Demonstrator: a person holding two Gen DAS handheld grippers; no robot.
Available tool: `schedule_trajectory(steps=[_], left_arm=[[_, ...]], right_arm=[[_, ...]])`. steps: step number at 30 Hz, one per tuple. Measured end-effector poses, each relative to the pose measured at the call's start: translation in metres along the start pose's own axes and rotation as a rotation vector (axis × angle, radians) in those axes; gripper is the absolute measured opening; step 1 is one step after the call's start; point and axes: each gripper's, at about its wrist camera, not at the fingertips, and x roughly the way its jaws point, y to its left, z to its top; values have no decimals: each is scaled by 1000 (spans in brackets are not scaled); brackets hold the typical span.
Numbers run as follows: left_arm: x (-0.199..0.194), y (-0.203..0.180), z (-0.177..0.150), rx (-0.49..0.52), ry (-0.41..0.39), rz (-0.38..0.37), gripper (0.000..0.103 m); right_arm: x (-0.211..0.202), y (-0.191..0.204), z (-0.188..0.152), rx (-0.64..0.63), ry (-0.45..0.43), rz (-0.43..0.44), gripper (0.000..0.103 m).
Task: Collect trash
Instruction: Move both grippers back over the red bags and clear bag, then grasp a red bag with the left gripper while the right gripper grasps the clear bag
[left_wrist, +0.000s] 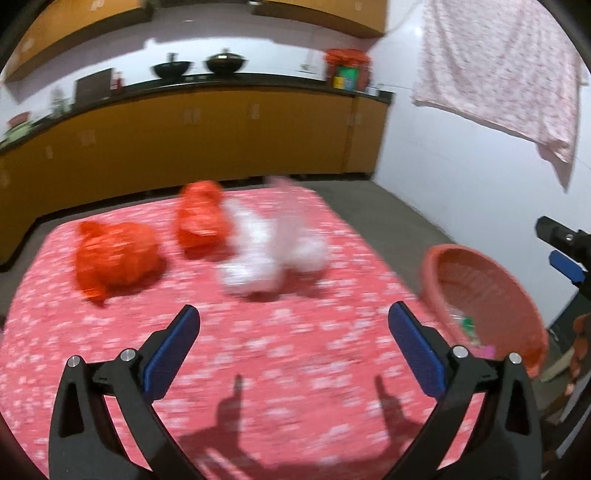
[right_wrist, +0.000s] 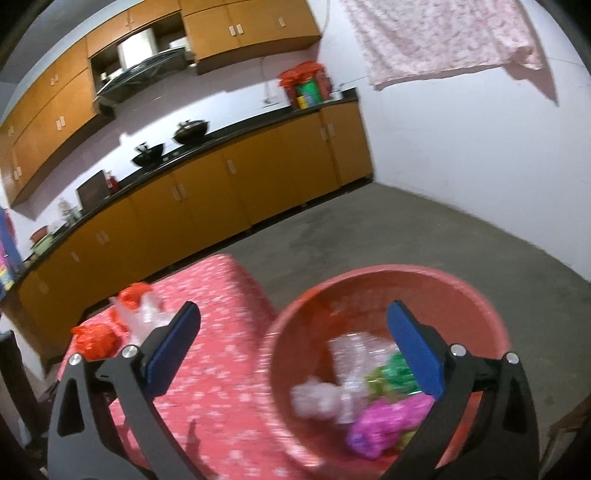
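In the left wrist view two crumpled orange bags (left_wrist: 114, 258) (left_wrist: 201, 221) and a white clear bag (left_wrist: 271, 254) lie on the red flowered tablecloth (left_wrist: 258, 350). My left gripper (left_wrist: 293, 321) is open and empty above the cloth, short of them. The orange basket (left_wrist: 491, 295) stands at the table's right edge. My right gripper (right_wrist: 291, 321) is open and empty above the basket's rim (right_wrist: 369, 273); it also shows in the left wrist view (left_wrist: 561, 247). Inside the basket lie white (right_wrist: 321, 398), green (right_wrist: 395, 373) and pink wrappers (right_wrist: 388, 421). The bags also show in the right wrist view (right_wrist: 125, 317).
Yellow kitchen cabinets (left_wrist: 207, 140) with a dark counter and two woks (left_wrist: 225, 61) stand behind the table. A pink cloth (left_wrist: 506, 74) hangs on the white wall at right. Grey floor (right_wrist: 406, 236) lies beyond the table.
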Motion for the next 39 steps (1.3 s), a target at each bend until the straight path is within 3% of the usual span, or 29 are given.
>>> schedule_trajectory(steps=[4, 8, 14, 20, 25, 29, 32, 39], left_arm=[[-11, 47, -6, -34, -17, 111, 101], [-21, 86, -9, -63, -33, 215, 101], [-21, 126, -4, -108, -52, 286, 101], [-2, 145, 15, -140, -63, 287, 101], [23, 162, 36, -159, -52, 273, 101], [41, 167, 45, -136, -29, 262, 101], [55, 167, 48, -89, -2, 238, 101], [82, 161, 49, -44, 76, 149, 101]], right_arm=[[17, 45, -7, -66, 47, 61, 98], [43, 95, -19, -136, 111, 128, 86], [85, 154, -36, -214, 169, 167, 69], [117, 183, -35, -218, 166, 159, 68], [136, 189, -35, -224, 201, 163, 47], [139, 191, -41, -262, 223, 176, 17], [136, 189, -45, -278, 229, 184, 9], [129, 188, -49, -284, 240, 195, 3]])
